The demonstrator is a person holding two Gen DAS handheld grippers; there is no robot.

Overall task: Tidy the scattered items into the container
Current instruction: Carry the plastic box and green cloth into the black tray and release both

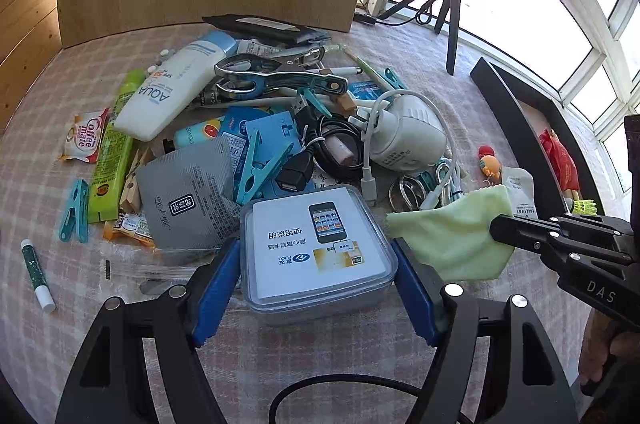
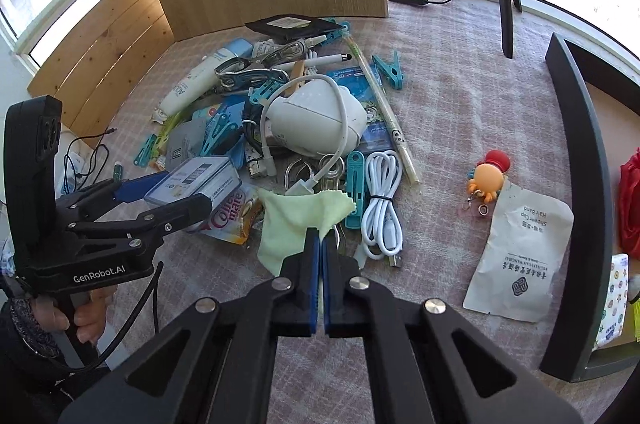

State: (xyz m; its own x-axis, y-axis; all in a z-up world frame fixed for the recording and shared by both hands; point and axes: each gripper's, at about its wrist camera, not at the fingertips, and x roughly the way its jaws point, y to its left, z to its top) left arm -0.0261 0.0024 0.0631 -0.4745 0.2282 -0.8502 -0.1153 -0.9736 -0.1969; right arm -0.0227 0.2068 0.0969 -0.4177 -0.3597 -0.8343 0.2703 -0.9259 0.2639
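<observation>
Sunlit checked tablecloth (image 1: 320, 352) carries a clutter pile at frame centre. Left gripper (image 1: 316, 288) clamps a clear, hard plastic box (image 1: 320, 256); right gripper (image 2: 320, 260) pinches a soft yellow-green cloth (image 2: 296, 224). Both picks look made; next each load likely lifts toward the dark-rimmed container (image 2: 580, 160) at right.
</observation>
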